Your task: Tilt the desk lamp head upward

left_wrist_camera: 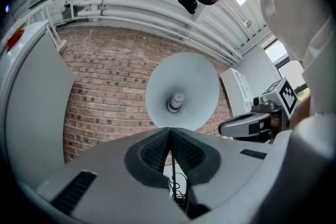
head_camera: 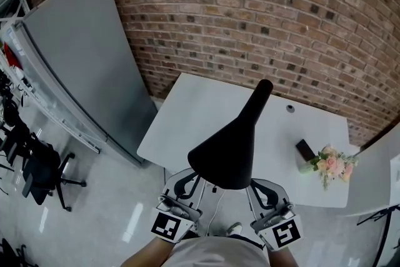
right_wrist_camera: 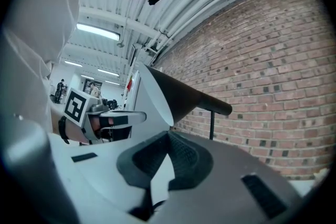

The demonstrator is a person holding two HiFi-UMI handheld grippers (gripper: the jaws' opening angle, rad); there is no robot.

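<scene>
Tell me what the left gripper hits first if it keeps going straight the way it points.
Most likely the desk lamp head. The left gripper, jaws together, points up at its pale underside, whose lower rim sits just past the tips. Whether they touch, I cannot tell.

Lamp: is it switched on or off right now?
Off, it seems: the bulb inside the lamp head looks dull grey, with no glow on the pale lining around it.
</scene>
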